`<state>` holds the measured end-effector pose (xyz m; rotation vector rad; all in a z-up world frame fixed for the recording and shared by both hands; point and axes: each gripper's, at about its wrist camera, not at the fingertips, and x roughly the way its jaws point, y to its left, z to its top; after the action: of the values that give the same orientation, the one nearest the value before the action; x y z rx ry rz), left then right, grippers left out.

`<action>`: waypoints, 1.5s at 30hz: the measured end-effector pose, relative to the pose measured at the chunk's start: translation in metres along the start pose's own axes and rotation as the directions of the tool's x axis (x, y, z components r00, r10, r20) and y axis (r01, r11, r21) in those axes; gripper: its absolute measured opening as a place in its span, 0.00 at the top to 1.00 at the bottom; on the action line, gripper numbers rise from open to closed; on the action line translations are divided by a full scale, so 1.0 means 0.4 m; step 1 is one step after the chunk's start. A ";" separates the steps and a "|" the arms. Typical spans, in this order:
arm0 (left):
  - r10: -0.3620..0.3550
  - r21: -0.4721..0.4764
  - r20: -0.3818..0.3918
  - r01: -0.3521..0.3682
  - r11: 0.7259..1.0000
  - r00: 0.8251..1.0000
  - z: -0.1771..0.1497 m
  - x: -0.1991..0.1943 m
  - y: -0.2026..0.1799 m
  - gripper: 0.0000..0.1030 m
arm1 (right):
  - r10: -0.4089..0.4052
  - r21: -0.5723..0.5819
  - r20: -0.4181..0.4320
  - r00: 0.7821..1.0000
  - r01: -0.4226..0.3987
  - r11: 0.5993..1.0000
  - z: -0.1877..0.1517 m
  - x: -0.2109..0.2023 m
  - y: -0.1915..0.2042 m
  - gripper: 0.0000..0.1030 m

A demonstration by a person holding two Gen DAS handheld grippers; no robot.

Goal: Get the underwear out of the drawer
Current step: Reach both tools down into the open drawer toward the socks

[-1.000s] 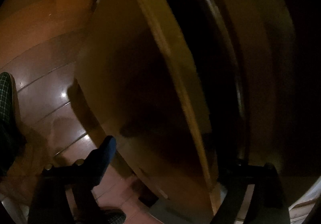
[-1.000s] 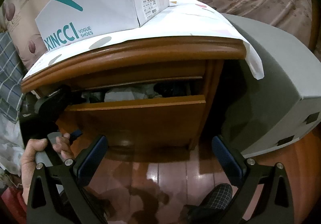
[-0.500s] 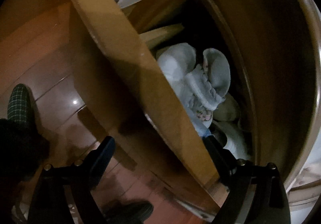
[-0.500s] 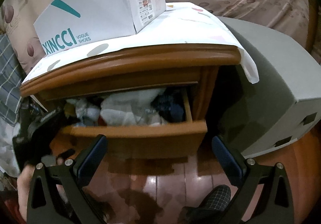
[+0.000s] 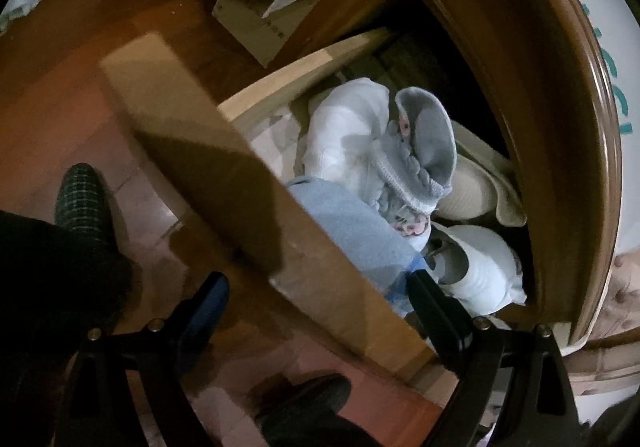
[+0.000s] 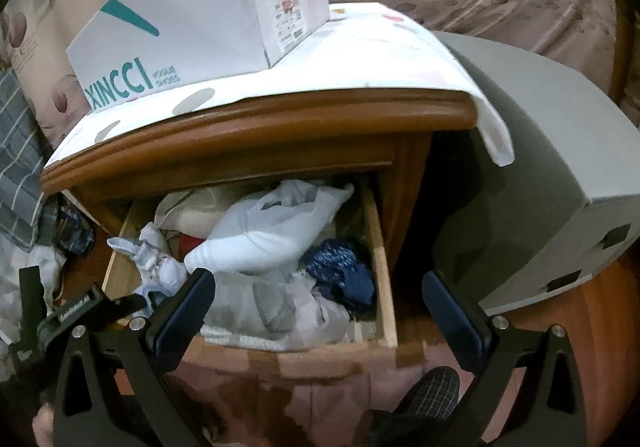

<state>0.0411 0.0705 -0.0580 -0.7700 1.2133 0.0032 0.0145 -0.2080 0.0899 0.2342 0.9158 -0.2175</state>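
The drawer [image 6: 376, 271] is open, full of underwear [image 6: 272, 235]; both the left tool [image 5: 316, 303] and the right tool [image 6: 316, 303] are open, holding nothing.

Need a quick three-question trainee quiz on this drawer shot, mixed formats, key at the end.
1. True or false: the drawer is pulled open with clothes showing inside.
2. Multiple choice: what sits on top of the nightstand? A) a lamp B) a white shoe box C) a stack of books
3. Fill in: the dark blue garment lies toward the ___ side of the drawer in the right wrist view.

Extra note: the left tongs straddle the drawer front; the right tongs are held apart and empty above the clothes.

Key: 1 true; 2 B; 3 right
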 end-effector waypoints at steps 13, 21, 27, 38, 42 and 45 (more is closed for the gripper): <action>0.052 0.021 -0.036 -0.051 0.998 0.998 -0.009 -0.053 0.007 0.09 | 0.086 -0.049 -0.142 0.986 -0.094 0.994 -0.015 0.054 0.041 0.00; 0.166 0.164 0.066 -0.175 0.971 0.984 -0.012 -0.037 -0.052 0.10 | 0.197 -0.004 -0.248 0.949 -0.204 0.979 -0.033 0.087 0.037 0.00; 0.209 0.216 0.129 -0.233 0.948 0.969 -0.021 -0.107 -0.095 0.10 | 0.199 -0.011 -0.279 0.939 -0.211 0.978 -0.044 0.103 0.044 0.00; 0.244 0.455 0.235 -0.328 0.828 0.941 -0.016 -0.241 -0.206 0.10 | 0.115 -0.137 -0.304 0.946 -0.163 0.977 -0.063 0.127 0.100 0.00; 0.225 0.564 0.220 -0.312 0.764 0.949 0.020 -0.264 -0.247 0.10 | 0.091 -0.175 -0.326 0.941 -0.155 0.972 -0.067 0.146 0.121 0.00; 0.223 0.591 0.174 -0.283 0.755 0.959 0.064 -0.243 -0.253 0.10 | 0.088 -0.164 -0.353 0.931 -0.155 0.974 -0.069 0.164 0.129 0.00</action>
<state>0.0651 0.0459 0.0803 -0.0252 1.1253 -0.1262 0.0472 -0.1564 0.0265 0.1534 1.2584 0.0303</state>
